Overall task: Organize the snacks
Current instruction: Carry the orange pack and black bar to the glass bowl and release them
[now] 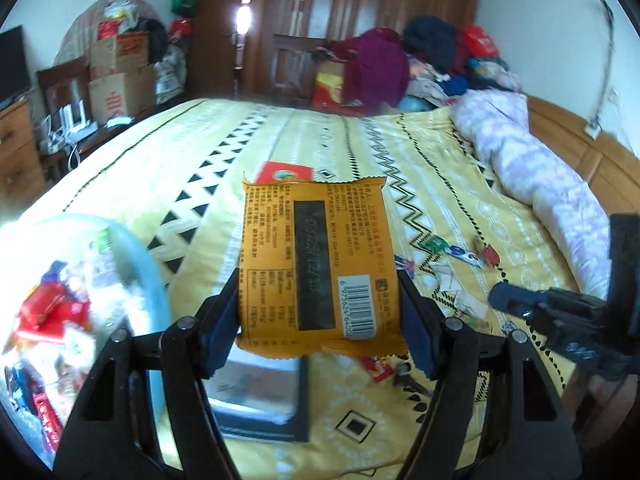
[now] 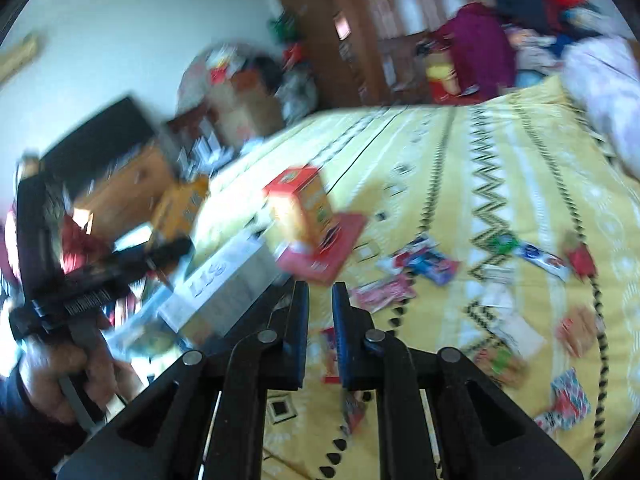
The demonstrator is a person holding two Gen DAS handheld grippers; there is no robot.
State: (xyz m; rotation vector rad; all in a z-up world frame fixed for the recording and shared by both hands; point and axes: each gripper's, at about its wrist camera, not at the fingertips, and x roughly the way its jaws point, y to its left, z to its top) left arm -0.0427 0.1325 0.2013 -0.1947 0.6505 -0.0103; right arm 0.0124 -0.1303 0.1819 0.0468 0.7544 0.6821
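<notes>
My left gripper (image 1: 320, 312) is shut on an orange snack packet (image 1: 316, 260), its blue pads pressing both long edges, and holds it above the yellow bedspread (image 1: 420, 184). The packet's printed back and barcode face the camera. The right wrist view shows the same packet (image 2: 180, 208) at the left, blurred. My right gripper (image 2: 321, 292) is shut, leaving only a narrow slit between its fingers. A small red and white wrapper (image 2: 330, 356) shows in that slit; whether it is gripped I cannot tell. Several small wrapped snacks (image 2: 424, 264) lie scattered on the bedspread.
A pale blue bowl (image 1: 154, 280) full of snacks sits at the left. Below my left gripper lies a grey tray (image 1: 260, 392). A red and orange box (image 2: 300, 204) stands on a flat red packet (image 2: 332, 248). A rolled quilt (image 1: 540, 168) lines the right side.
</notes>
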